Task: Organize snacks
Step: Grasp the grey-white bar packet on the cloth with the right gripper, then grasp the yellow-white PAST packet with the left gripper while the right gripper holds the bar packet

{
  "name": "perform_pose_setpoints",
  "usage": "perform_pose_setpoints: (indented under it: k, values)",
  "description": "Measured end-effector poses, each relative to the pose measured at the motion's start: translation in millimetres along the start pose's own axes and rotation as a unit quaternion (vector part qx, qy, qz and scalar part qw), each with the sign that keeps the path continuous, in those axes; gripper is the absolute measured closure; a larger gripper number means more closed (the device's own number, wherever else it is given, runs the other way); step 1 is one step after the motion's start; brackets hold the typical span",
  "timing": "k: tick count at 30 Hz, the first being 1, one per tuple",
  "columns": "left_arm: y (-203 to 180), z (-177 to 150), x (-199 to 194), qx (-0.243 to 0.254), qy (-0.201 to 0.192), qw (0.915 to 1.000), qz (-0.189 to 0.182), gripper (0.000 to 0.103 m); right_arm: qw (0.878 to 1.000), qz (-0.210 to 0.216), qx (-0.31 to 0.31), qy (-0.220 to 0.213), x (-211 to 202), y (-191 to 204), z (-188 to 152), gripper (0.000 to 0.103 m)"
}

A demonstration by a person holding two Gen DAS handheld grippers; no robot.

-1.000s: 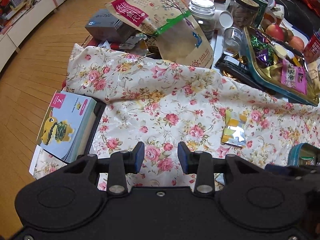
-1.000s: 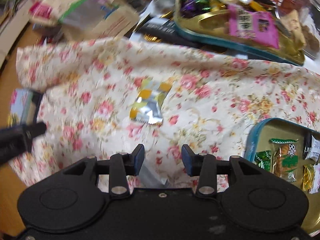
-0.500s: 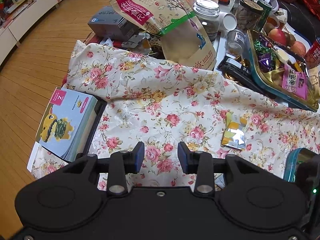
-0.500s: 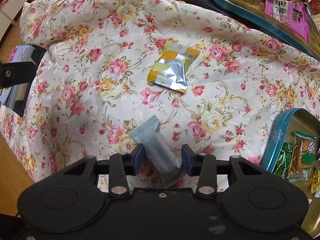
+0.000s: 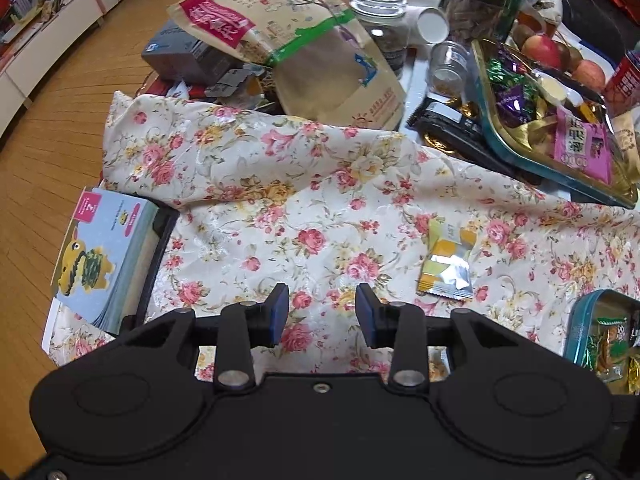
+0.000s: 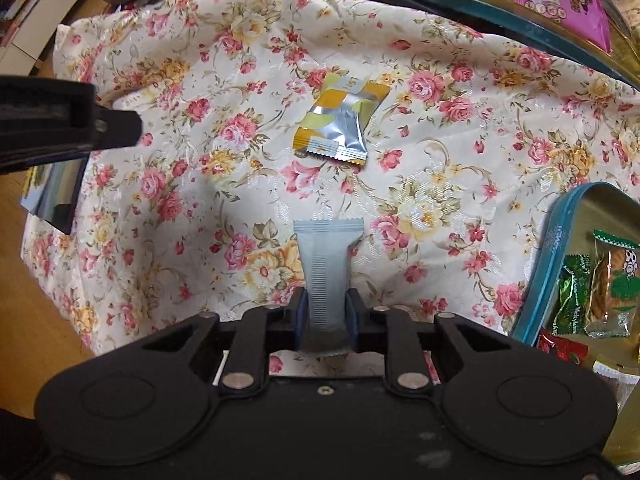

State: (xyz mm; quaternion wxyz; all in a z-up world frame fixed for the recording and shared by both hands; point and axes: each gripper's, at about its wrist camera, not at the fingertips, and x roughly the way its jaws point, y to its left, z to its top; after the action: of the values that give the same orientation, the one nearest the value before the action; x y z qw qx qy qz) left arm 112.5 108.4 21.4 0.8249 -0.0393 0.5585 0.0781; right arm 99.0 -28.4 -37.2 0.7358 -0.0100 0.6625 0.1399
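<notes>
The right gripper (image 6: 325, 312) clamps a grey sachet (image 6: 326, 264) – not yet tinned – the left gripper (image 5: 322, 312) gapes empty, and a yellow packet (image 6: 338, 122) waits mid-cloth (image 6: 160, 208), the blue tin (image 6: 560, 240) at its right edge

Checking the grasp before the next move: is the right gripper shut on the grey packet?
Shut: the right gripper pinches the grey packet between both pads.

The grey sachet's (image 6: 326, 276) rear end is hidden between the pads; the teal tin (image 6: 560, 240) is edge-cropped.

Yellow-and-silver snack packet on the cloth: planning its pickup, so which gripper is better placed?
Left. The left gripper is open and empty near the yellow-and-silver packet; the right gripper is shut on a grey packet.
</notes>
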Motion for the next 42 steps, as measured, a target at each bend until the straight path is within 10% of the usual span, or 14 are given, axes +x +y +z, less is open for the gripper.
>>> perform_pose_setpoints:
  k: [22,42]
  values:
    - [-77,14,48,0.114,-0.008,0.9934,0.004,0.056,0.997,0.043,0.027,-0.055,-62,-47,-24,0.081]
    - [-101,19,79,0.103,0.016,0.9936,-0.043,0.055,0.995,0.053,0.053,-0.072,-70,-58,-20,0.081]
